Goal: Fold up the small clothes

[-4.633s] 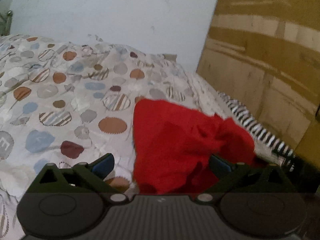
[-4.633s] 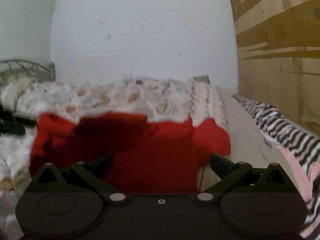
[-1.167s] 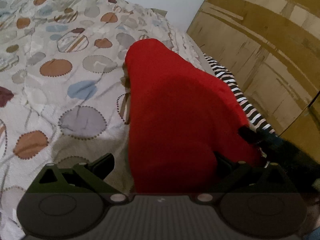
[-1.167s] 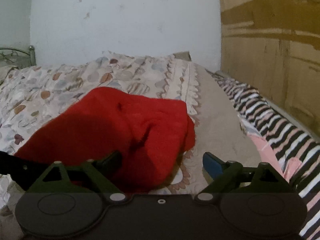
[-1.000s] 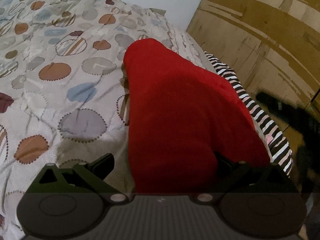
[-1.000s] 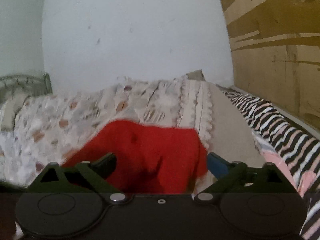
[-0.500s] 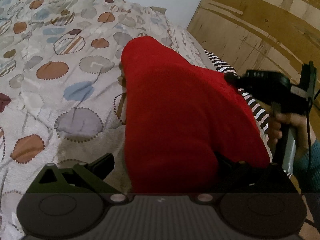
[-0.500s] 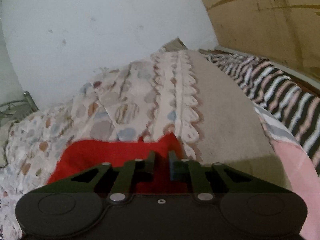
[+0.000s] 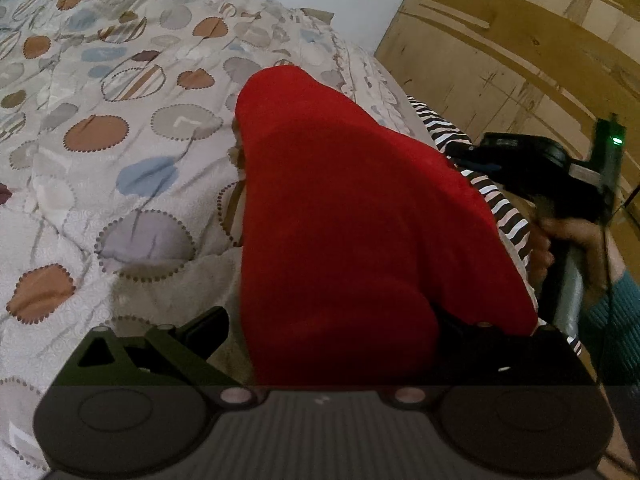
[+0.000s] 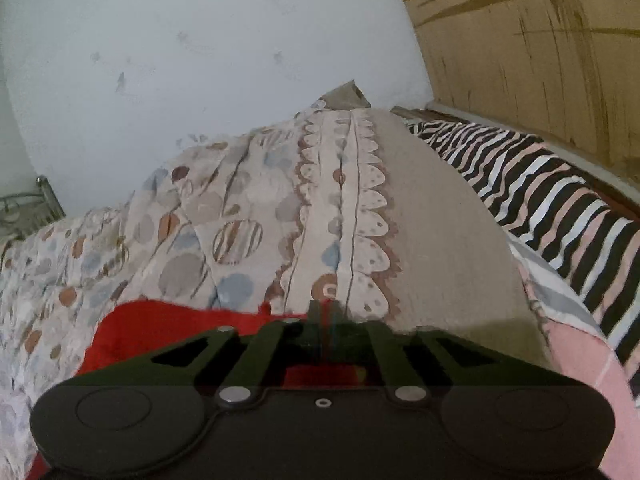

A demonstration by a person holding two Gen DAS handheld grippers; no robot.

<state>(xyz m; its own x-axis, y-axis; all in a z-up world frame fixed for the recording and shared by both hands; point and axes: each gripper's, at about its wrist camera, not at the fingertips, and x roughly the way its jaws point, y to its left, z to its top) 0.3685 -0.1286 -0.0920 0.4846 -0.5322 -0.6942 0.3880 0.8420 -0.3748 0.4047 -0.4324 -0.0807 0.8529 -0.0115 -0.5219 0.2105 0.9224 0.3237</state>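
Observation:
A red garment (image 9: 352, 216) lies in a folded mound on the patterned bedspread (image 9: 112, 160). My left gripper (image 9: 328, 320) is open; the cloth drapes between its fingers and hides the right finger. In the right wrist view the red garment (image 10: 168, 328) lies low at the left, below my right gripper (image 10: 324, 316), whose jaws are closed together with nothing clearly between them. The right gripper also shows in the left wrist view (image 9: 476, 156), raised beside the garment's right edge, held by a hand (image 9: 568, 240).
A zebra-striped pink cloth (image 10: 560, 216) lies along the bed's right side, by a brown wooden panel (image 10: 540, 48). A white wall (image 10: 200, 60) stands behind the bed. A metal bed frame (image 10: 28, 208) shows at the far left.
My right gripper let go of the garment, shut its jaws and lifted up and to the right. The left gripper has stayed in place with the cloth draped over it.

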